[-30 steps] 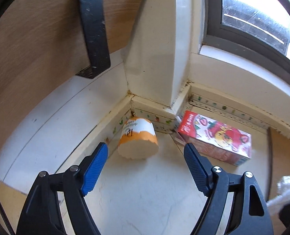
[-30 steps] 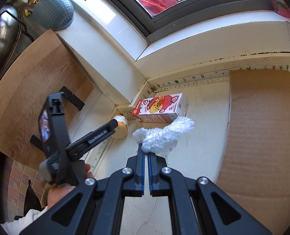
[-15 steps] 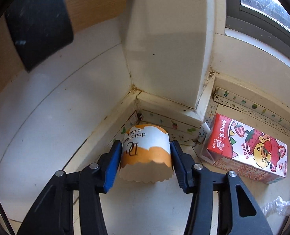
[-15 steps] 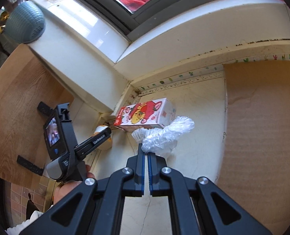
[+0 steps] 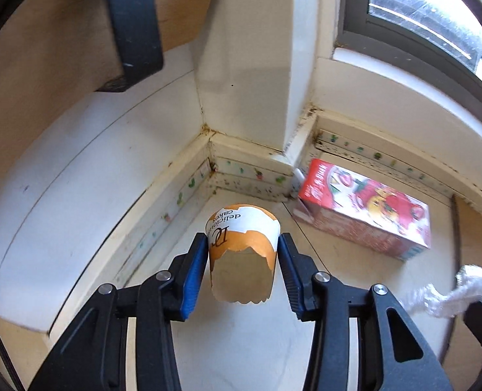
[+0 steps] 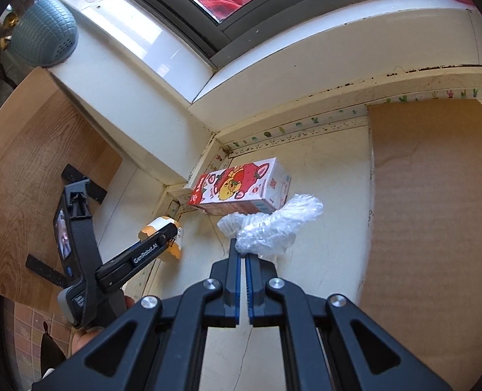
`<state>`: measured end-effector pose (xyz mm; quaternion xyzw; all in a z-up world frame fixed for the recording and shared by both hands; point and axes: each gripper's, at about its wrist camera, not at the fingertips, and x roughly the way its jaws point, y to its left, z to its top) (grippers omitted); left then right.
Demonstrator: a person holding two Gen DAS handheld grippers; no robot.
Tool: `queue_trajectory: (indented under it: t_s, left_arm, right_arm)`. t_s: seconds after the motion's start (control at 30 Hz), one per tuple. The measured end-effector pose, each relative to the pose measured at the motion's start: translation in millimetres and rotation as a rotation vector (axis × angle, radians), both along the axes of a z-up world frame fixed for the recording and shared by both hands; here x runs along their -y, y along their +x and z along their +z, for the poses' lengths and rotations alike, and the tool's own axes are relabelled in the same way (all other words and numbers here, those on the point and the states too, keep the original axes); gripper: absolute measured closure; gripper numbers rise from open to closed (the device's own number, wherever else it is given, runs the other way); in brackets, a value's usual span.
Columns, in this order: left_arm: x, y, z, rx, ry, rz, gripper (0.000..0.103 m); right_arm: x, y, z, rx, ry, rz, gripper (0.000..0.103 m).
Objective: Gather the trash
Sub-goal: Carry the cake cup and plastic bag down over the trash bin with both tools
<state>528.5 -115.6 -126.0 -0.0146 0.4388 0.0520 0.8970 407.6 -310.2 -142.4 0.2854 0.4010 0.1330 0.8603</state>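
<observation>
In the worktop's corner, the left hand-held gripper point(image 5: 242, 257), whose jaws have just been closing, pinches the paper cake cup point(image 5: 242, 251) (thin-walled), which could crumple and slip, while the right hand-held gripper point(image 6: 242, 257) clamps crumpled plastic wrap point(image 6: 273, 224).

Paper cup point(image 6: 162, 231) half hidden behind left gripper point(image 6: 170, 234) in my right view. Plastic wrapper point(image 5: 462, 290) cut off at right edge in my left view. Juice carton point(image 5: 364, 215) print blurred, can't read. Person's hand point(image 6: 84, 342) mostly hidden, near left.
</observation>
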Motion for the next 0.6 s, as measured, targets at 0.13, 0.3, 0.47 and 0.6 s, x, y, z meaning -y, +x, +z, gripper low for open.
queue_trajectory:
  t_s: [0.13,0.3,0.47,0.6]
  left_arm:
    - [4.9,-41.3,17.7,0.007,-0.043,-0.049,0.061]
    - [-0.1,-112.5,47.1,0.016,-0.096,-0.116,0.061]
    - [-14.3,-196.2,70.3,0.032,-0.136,-0.164,0.061]
    - [-38.7,-267.3,76.2,0.037,-0.166,-0.164,0.061]
  right_arm:
    - [-9.5,-28.6,14.0,0.014,-0.014,0.003,0.101]
    - [-28.4,-77.5,37.1,0.042,-0.042,0.016,0.1]
    - [-54.1,-140.8,59.3,0.077,-0.061,0.044,0.1]
    - [-80.7,-196.7,67.1,0.076,-0.052,0.09,0.1]
